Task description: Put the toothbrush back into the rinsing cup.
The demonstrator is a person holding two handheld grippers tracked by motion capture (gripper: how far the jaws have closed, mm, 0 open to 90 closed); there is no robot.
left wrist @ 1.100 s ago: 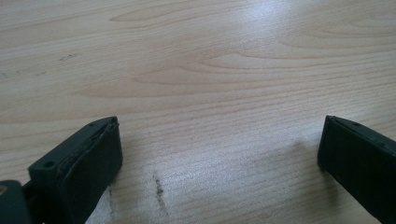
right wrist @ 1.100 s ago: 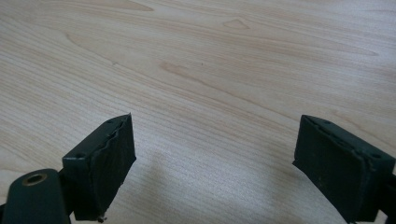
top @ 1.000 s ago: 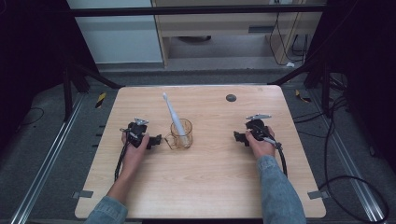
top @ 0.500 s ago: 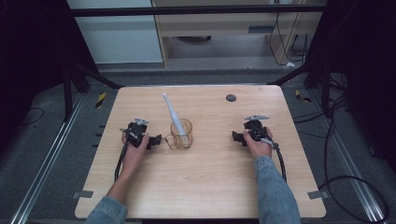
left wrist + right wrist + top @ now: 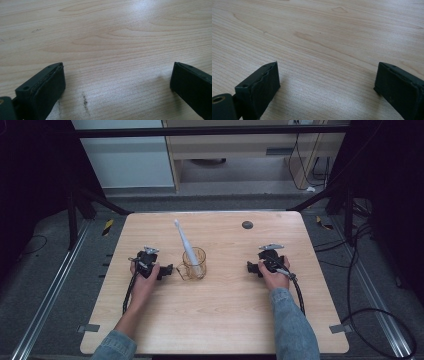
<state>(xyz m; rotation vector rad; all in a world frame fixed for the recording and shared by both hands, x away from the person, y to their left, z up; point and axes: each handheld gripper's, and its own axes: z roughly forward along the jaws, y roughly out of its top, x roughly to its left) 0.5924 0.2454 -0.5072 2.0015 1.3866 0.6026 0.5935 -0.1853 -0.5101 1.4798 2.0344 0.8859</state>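
Observation:
A clear amber glass mug (image 5: 196, 265) stands on the wooden table (image 5: 225, 320), left of centre. A white toothbrush (image 5: 185, 243) leans in it, head up and tilted to the far left. My left gripper (image 5: 168, 270) rests just left of the mug, pointing at its handle. In the left gripper view it (image 5: 117, 72) is open over bare wood. My right gripper (image 5: 250, 267) lies well to the right of the mug, pointing left. In the right gripper view its (image 5: 328, 71) jaws have just been opening and stand wide with nothing between them.
A small dark round spot (image 5: 247, 225) sits near the table's far edge. Metal rails (image 5: 47, 295) and cables (image 5: 380, 320) run along the floor on both sides. A cabinet (image 5: 250, 150) stands beyond the table.
The right hand and its gripper have shifted slightly to the left. The left hand, the mug and the toothbrush have stayed put.

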